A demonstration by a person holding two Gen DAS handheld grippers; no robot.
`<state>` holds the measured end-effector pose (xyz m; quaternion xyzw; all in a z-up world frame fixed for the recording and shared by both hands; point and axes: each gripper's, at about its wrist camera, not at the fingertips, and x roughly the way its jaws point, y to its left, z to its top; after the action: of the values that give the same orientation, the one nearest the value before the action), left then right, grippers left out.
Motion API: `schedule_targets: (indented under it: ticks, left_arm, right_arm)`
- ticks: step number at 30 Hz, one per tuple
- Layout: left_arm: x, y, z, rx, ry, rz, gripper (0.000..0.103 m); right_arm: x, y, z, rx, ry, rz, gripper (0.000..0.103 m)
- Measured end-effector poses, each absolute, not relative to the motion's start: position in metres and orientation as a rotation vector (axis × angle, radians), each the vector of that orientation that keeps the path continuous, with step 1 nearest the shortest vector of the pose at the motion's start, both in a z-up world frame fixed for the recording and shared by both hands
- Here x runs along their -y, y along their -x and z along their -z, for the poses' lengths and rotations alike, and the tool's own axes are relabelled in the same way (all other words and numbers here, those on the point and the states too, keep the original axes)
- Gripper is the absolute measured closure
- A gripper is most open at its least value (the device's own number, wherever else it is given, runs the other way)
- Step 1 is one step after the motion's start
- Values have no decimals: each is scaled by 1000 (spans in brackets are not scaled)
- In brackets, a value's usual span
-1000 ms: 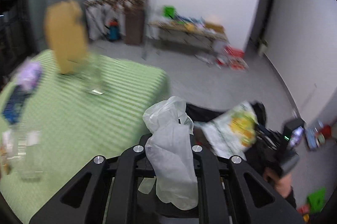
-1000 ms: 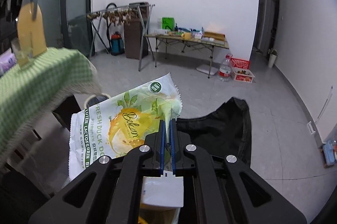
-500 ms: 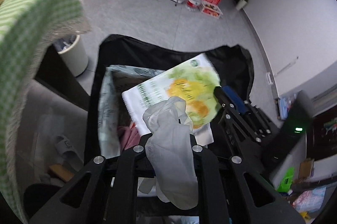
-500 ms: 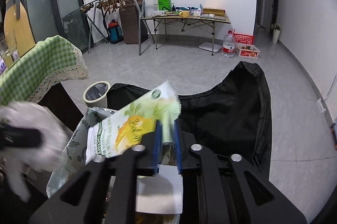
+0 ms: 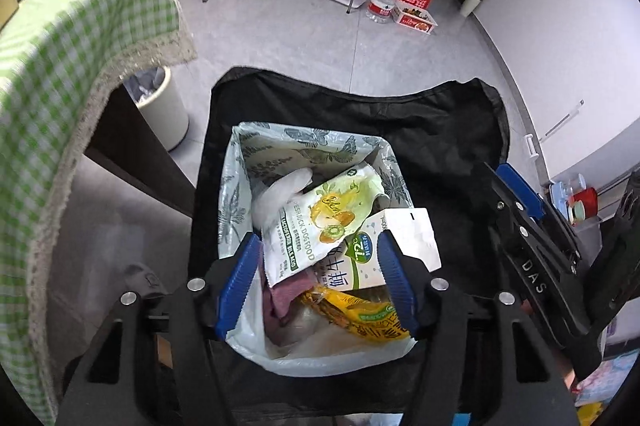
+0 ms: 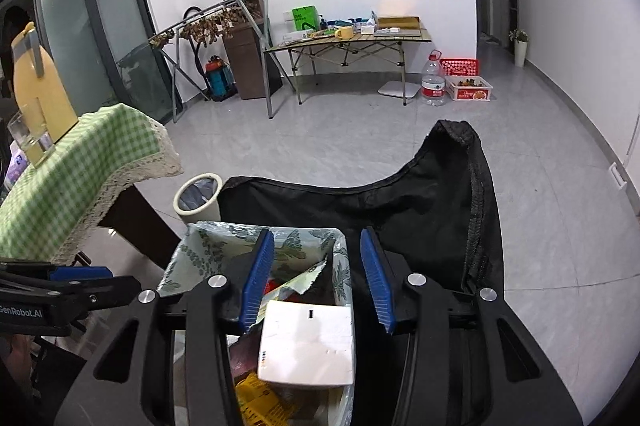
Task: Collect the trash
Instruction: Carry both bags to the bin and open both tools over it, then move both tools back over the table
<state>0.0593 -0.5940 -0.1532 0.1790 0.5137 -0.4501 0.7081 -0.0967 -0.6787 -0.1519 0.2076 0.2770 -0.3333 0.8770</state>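
Observation:
A leaf-printed trash bag stands open inside a black fabric bag. On its pile lie a white glove, a dog food pouch, a milk carton and a yellow wrapper. My left gripper hangs right over the bag; its jaws are opening and its blue pads touch nothing. My right gripper is over the same bag from the right side. Its jaws are opening too, with only the white carton top lying loose below them.
A table with a green checked cloth overhangs at the left, with a yellow jug on it. A small white wastebasket stands beside the black bag. Farther off are a folding table, a water bottle and a red basket.
My left gripper came down from above the table to over the bag and let the white glove fall in. My right gripper let go of the dog food pouch, which now lies in the bag.

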Motion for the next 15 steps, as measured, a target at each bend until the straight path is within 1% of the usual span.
schedule_targets:
  ticks: [1,2,5,8,13,15]
  left_arm:
    - [591,-59,150,-1130,-404,1000,42]
    - [589,-58,147,-1121,-405,1000,42]
    - [576,-58,133,-1087,-388,1005,40]
    - [562,-61,117,-1058,-359,996,36]
    - [537,-67,96,-1008,-325,979,32]
    - [527,-70,88,-995,-300,975,32]
  right_arm:
    - [677,98,150,-577,-430,694,53]
    - [675,98,148,-577,-428,692,52]
    - [670,100,142,-578,-420,687,52]
    - [664,98,135,-579,-400,680,52]
    - [653,97,116,-567,-359,671,51]
    - [648,97,107,-554,-338,670,51]
